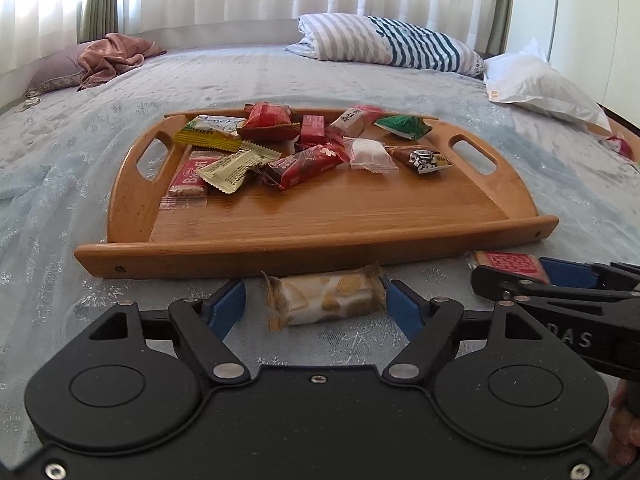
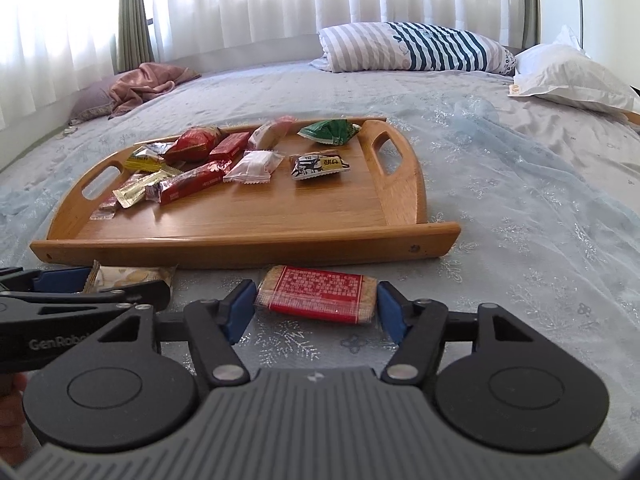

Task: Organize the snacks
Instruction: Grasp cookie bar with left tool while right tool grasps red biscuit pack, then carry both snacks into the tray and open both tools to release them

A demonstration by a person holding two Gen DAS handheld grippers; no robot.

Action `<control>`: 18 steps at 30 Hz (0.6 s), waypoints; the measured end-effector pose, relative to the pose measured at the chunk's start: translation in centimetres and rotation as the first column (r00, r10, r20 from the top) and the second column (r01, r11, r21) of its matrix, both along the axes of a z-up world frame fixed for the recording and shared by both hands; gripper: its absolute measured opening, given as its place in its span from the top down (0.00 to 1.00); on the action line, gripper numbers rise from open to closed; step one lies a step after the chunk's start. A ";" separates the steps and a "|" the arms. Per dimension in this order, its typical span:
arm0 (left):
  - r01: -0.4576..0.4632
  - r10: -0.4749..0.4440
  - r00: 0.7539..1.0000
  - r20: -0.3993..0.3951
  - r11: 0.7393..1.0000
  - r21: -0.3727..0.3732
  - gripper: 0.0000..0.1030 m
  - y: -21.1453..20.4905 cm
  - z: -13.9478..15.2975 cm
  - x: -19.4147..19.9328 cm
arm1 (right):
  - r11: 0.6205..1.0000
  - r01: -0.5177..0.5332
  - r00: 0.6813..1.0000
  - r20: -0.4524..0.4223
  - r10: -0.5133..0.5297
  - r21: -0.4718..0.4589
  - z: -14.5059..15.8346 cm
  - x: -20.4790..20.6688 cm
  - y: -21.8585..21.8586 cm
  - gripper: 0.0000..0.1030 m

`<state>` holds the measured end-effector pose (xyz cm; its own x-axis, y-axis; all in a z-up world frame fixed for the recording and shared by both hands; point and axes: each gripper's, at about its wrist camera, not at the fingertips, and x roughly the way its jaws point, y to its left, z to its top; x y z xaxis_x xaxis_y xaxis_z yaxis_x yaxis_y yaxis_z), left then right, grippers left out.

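Wooden tray [image 1: 320,236] on the bed: about a dozen wrapped snacks piled toward its far edge. Outstanding, apparently two, on the bedspread against the near rim:
- cream wafer pack [image 1: 326,298], between spread left gripper [image 1: 316,304] jaws.
- Red biscuit pack [image 2: 318,294], right gripper [image 2: 316,306] jaws flanking, contact unclear.

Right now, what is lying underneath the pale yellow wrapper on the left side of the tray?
Under the pale yellow wrapper lies a red Biscoff packet, its upper right corner covered; its clear end shows on the wooden tray. Whether anything else sits beneath cannot be seen.
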<state>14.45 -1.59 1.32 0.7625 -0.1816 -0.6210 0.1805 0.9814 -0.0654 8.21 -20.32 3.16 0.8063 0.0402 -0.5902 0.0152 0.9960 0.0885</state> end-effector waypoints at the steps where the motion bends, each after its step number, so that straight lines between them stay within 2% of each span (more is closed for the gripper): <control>1: 0.001 -0.001 1.000 0.000 1.000 -0.003 0.25 -0.1 0.0 0.2 | 1.000 0.000 1.000 0.001 0.000 0.004 0.1 -0.1 -0.2 0.35; 3: 0.005 -0.005 1.000 0.002 1.000 0.004 0.25 -0.3 0.0 0.4 | 1.000 0.003 1.000 0.003 -0.003 0.019 0.3 -0.3 -0.6 0.35; 5: 0.018 -0.018 1.000 -0.001 0.999 0.033 0.30 -0.7 -0.4 0.6 | 1.000 0.005 1.000 0.005 -0.005 0.024 0.3 -0.5 -0.8 0.35; 7: 0.041 -0.041 0.999 0.008 0.999 0.027 0.44 -0.9 -0.5 0.3 | 1.000 0.006 1.000 0.005 -0.006 0.028 0.4 -0.7 -1.0 0.35; 8: 0.040 -0.040 0.999 0.014 0.999 0.021 0.47 -0.8 -0.4 0.2 | 0.999 0.006 1.000 0.005 -0.006 0.032 0.4 -0.7 -1.0 0.35; 9: 0.032 -0.032 0.999 0.021 0.999 0.015 0.55 -0.7 -0.3 0.1 | 0.999 0.007 1.000 0.005 -0.007 0.034 0.4 -0.8 -1.1 0.35; 14: 0.031 -0.030 0.999 0.009 0.998 -0.055 0.59 0.5 0.1 -0.1 | 0.999 -0.006 1.000 0.018 0.006 0.034 0.9 -0.9 -0.9 0.35; 15: 0.031 -0.031 0.999 0.009 0.997 -0.067 0.62 0.7 0.2 -0.2 | 0.999 -0.008 1.000 0.023 0.007 0.035 1.0 -0.9 -0.9 0.35; 16: 0.034 -0.033 0.999 0.006 0.996 -0.082 0.76 0.9 0.4 -0.3 | 0.999 -0.008 1.000 0.029 0.007 0.036 1.2 -1.0 -0.9 0.35; 17: 0.033 -0.033 0.999 -0.001 0.994 -0.107 0.84 1.3 0.6 -0.5 | 0.999 -0.008 0.999 0.034 0.007 0.036 1.4 -1.1 -1.0 0.35; 18: 0.030 -0.031 1.000 -0.003 0.990 -0.138 0.84 1.6 0.8 -0.7 | 0.999 -0.008 0.999 0.040 0.006 0.037 1.6 -1.2 -1.0 0.35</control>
<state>13.79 0.01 2.15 0.7519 -0.2892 -0.5924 0.2096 0.9569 -0.2011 7.05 -21.32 4.72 0.8290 0.0675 -0.5551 0.0037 0.9920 0.1260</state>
